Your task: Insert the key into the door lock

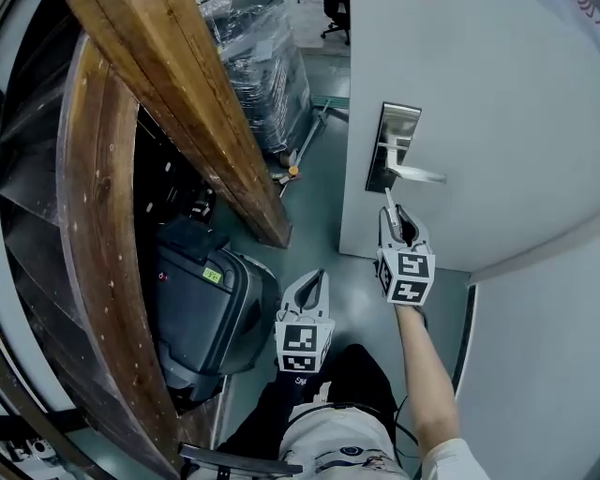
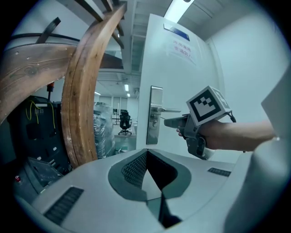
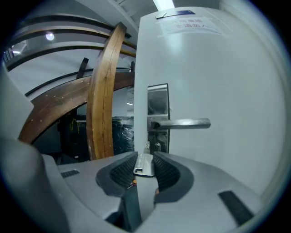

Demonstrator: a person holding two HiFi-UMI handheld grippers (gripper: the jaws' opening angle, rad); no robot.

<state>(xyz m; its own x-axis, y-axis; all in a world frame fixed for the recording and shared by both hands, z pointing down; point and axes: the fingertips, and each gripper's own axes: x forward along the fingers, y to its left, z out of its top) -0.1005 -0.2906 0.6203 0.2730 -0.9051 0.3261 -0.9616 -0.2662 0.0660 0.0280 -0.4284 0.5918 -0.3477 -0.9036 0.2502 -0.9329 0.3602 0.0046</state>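
The right hand-held gripper [image 1: 397,218] pinches a silver key [image 3: 144,165] by its flat bow. The blade projects forward past the jaw tips. The key's long axis runs along the jaws, and its tip points at the steel lock plate [image 3: 158,113] on the white door [image 1: 487,103]. The tip lies below the lever handle [image 3: 182,123] and just beside the round keyhole [image 3: 157,146], slightly to its left in the right gripper view. No view shows whether the tip touches the plate. In the head view the key stands as a thin blade rising from the jaws towards the underside of the lever. The person's bare forearm [image 1: 427,366] extends behind this gripper.

The left hand-held gripper [image 1: 310,281] hangs lower and nearer the person, well apart from the door. Its jaws are pressed together at the tips and grip nothing.

The door carries a paper notice [image 2: 182,46] near its top and stands ajar over a grey-green floor [image 1: 323,202]. Left of the opening, curved wooden beams [image 1: 89,234] arch overhead. A black hard case [image 1: 202,309] sits beneath them. Further back stand a plastic-wrapped pallet load [image 1: 262,75] and an office chair [image 2: 124,122], under strip ceiling lights [image 2: 178,8].
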